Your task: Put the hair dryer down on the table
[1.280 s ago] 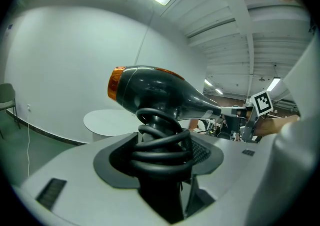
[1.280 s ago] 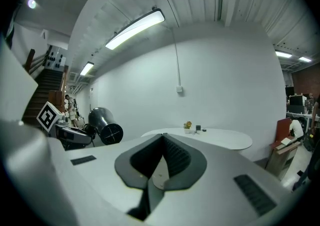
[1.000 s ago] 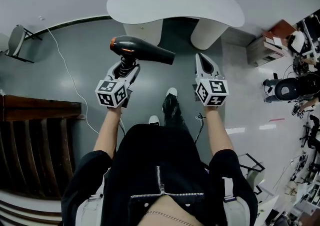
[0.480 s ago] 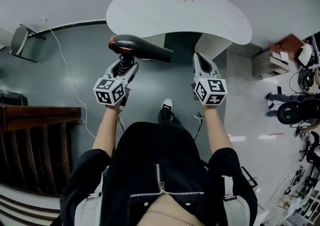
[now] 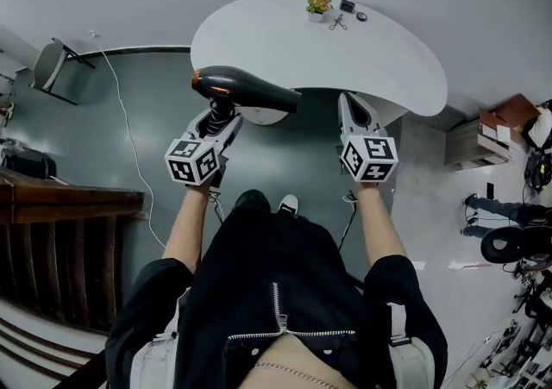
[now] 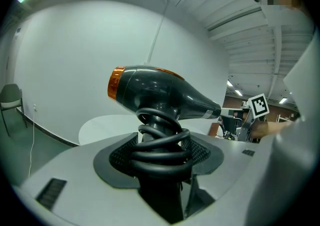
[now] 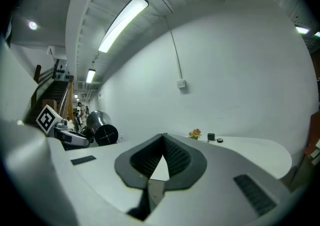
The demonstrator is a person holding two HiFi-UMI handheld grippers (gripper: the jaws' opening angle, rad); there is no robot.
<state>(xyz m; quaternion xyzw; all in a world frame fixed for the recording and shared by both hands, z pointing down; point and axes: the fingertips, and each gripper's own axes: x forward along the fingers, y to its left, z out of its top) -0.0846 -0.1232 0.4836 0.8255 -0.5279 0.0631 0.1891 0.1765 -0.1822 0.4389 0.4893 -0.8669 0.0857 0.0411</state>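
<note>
While left gripper (image 5: 221, 111) clamps it, hair dryer (image 5: 246, 88) level, nozzle pointing right; right gripper (image 5: 348, 101) closed, empty.

White oval table (image 5: 285, 34) on grey floor (image 5: 285, 154); folding chair (image 5: 53, 68) and perhaps wooden stairs (image 5: 60, 249) at left.

Coiled cord (image 6: 161, 142) hides the hair dryer (image 6: 155, 92) handle; tabletop objects (image 5: 348, 7) too small to identify.
</note>
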